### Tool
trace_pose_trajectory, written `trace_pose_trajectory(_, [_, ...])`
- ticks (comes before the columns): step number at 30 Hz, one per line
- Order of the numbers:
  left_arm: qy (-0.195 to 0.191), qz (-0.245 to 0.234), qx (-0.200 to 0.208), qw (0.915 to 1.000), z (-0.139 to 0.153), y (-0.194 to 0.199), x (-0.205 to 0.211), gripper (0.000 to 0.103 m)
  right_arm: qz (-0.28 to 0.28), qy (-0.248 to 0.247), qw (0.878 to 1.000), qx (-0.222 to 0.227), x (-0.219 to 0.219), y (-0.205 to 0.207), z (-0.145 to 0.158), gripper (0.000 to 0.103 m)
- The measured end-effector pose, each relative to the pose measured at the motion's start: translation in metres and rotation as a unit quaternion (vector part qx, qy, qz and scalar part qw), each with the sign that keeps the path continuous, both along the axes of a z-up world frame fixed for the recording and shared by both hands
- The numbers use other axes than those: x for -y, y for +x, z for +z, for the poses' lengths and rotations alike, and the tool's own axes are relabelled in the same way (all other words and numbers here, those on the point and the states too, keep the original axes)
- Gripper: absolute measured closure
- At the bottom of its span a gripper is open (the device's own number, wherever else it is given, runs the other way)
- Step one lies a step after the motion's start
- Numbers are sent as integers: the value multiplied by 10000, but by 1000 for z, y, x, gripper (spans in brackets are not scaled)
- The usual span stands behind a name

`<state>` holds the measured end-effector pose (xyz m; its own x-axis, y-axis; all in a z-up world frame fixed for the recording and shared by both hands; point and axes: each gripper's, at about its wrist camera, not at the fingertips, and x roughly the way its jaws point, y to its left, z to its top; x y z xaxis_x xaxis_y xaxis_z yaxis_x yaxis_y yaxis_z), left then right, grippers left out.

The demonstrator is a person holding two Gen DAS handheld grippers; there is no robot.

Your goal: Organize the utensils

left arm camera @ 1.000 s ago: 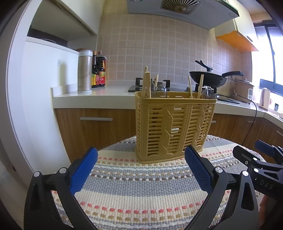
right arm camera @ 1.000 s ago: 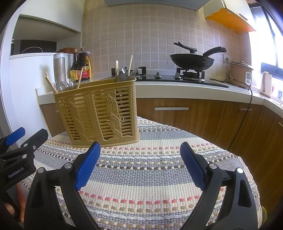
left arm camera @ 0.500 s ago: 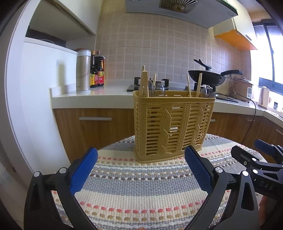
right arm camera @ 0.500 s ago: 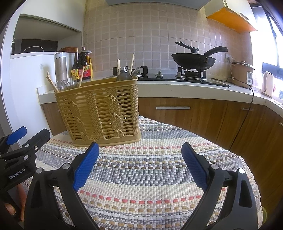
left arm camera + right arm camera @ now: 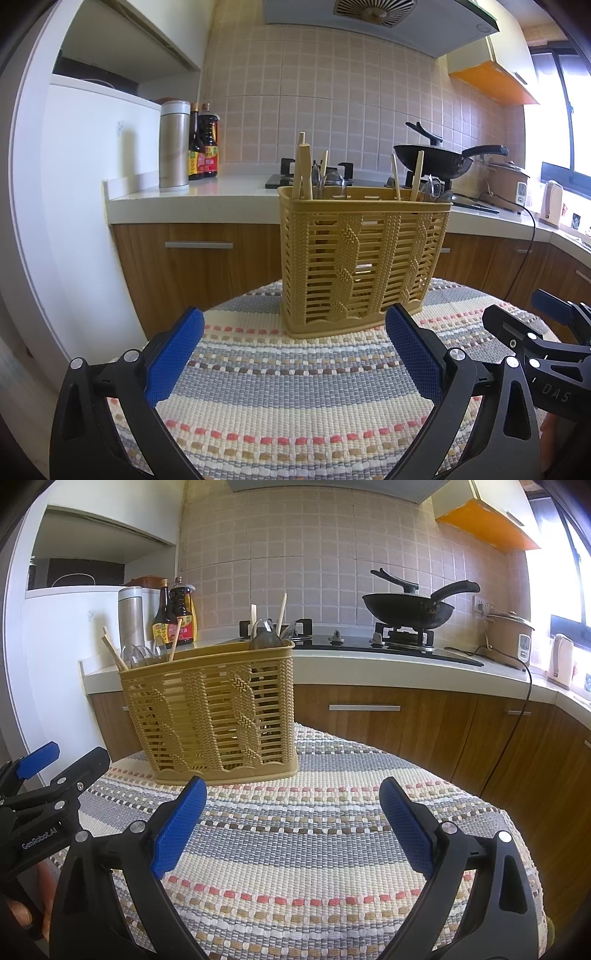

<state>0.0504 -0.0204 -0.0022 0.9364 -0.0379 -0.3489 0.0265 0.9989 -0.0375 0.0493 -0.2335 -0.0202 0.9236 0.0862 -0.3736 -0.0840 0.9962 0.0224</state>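
A tan woven plastic utensil basket (image 5: 362, 258) (image 5: 214, 712) stands upright on a round table with a striped woven cloth (image 5: 295, 398) (image 5: 314, 849). Wooden chopsticks (image 5: 303, 166) (image 5: 112, 651) and clear plastic spoons (image 5: 332, 182) (image 5: 264, 637) stick up out of it. My left gripper (image 5: 295, 350) is open and holds nothing, just in front of the basket. My right gripper (image 5: 291, 823) is open and holds nothing, to the right of the basket's front. Each gripper also shows at the edge of the other's view.
Behind the table runs a white kitchen counter (image 5: 207, 192) with wooden cabinets (image 5: 406, 720). On it stand a steel flask (image 5: 173, 147), sauce bottles (image 5: 177, 613), a black wok on a stove (image 5: 406, 609), a rice cooker (image 5: 509, 631) and a kettle (image 5: 561, 657). A white fridge (image 5: 81, 184) stands at the left.
Both grippers have drifted slightly, so the basket sits a little higher and further left in view. Both stay open and nothing was picked up.
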Motion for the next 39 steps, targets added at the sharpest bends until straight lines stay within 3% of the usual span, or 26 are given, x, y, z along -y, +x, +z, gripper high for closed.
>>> trace_pose_trajectory(39, [171, 9, 31, 9998, 1, -2, 5, 8, 46, 29, 10000, -58, 1, 3, -2, 13])
